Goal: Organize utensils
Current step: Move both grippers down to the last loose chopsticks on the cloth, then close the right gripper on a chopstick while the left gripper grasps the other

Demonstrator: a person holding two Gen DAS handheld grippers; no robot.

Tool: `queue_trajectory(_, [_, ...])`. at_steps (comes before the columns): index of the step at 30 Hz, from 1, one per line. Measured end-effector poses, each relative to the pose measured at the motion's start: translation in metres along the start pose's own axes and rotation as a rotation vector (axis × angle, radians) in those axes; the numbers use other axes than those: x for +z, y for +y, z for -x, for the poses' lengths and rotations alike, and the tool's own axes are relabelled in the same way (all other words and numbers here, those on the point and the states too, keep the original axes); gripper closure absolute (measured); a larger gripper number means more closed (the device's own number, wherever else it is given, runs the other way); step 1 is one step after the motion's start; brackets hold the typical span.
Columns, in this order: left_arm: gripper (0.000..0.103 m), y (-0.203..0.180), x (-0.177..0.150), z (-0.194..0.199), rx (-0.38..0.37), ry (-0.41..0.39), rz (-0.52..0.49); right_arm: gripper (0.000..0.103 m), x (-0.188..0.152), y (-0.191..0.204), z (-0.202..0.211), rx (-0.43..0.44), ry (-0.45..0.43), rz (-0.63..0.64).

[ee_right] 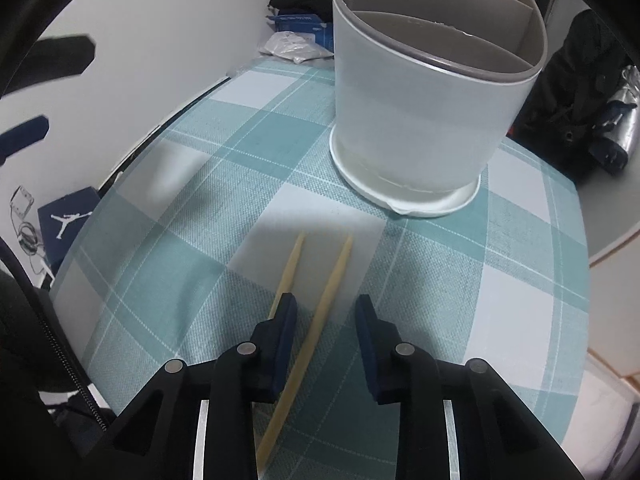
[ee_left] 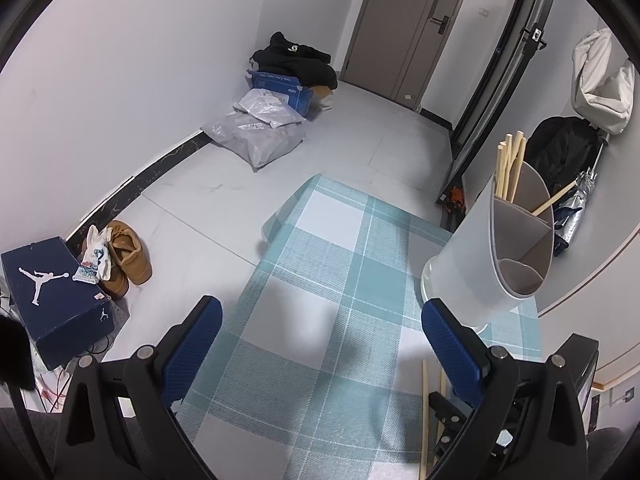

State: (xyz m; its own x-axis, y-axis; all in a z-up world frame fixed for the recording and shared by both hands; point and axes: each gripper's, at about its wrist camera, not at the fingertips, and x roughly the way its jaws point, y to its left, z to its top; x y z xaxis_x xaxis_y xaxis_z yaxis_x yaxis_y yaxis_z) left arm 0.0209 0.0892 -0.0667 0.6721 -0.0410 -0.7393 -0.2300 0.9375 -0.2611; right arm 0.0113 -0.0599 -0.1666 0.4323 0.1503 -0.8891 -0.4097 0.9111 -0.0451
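A: Chopsticks of pale wood [ee_right: 320,320], two, are laid on the checked teal table [ee_right: 520,280]; one is straddled by the right gripper [ee_right: 326,312], jaws part-open, not yet pressed.

B: Left gripper [ee_left: 320,320] is held wide, empty. If the jaws are closed off-centre, the stick could be rolled away from the divided white plastic holder [ee_right: 420,120].

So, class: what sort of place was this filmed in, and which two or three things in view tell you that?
Probably a room in a home, near its entrance. Shoes and a shoebox sit on the tiled floor, parcels lie by a door, and a holder with chopsticks stands on a checked tablecloth.
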Motion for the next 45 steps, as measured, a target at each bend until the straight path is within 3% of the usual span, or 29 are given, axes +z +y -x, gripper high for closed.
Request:
queue_trajectory(3, [0.005, 0.003, -0.001, -0.001, 0.002, 0.008, 0.009, 0.094, 0.004, -0.002, -0.002, 0.012, -0.003, 0.002])
queue_trajectory(6, [0.005, 0.005, 0.000, -0.002, 0.002, 0.013, 0.018, 0.098, 0.006, -0.016, -0.003, 0.075, 0.017, -0.044])
queue_trajectory(11, [0.005, 0.004, 0.000, -0.002, -0.012, 0.018, 0.028, 0.098, 0.000, -0.029, 0.005, 0.096, 0.040, -0.052])
queue_trajectory(16, [0.005, 0.003, -0.002, -0.002, -0.008, 0.012, 0.012, 0.096, 0.001, -0.026, 0.000, 0.062, 0.054, 0.008])
queue_trajectory(23, [0.005, 0.007, -0.008, -0.012, 0.033, 0.036, -0.003, 0.091, 0.014, -0.014, -0.012, 0.038, 0.012, 0.037])
queue_trajectory(26, [0.005, 0.007, -0.011, -0.018, 0.027, 0.070, -0.013, 0.094, 0.015, -0.014, -0.011, 0.043, -0.008, 0.029])
queue_trajectory(27, [0.005, 0.006, -0.013, -0.021, 0.018, 0.091, -0.017, 0.099, 0.016, -0.018, -0.012, 0.060, -0.012, 0.012])
queue_trajectory(31, [0.005, -0.004, -0.021, -0.031, -0.037, 0.165, -0.029, 0.099, 0.019, -0.042, -0.012, 0.165, -0.016, -0.135])
queue_trajectory(39, [0.005, -0.051, -0.040, -0.050, -0.101, 0.304, -0.164, 0.099, 0.005, -0.115, 0.014, 0.382, -0.120, -0.493])
queue_trajectory(45, [0.021, -0.081, -0.056, -0.067, -0.066, 0.391, -0.260, 0.099, -0.014, -0.143, 0.031, 0.457, -0.165, -0.599])
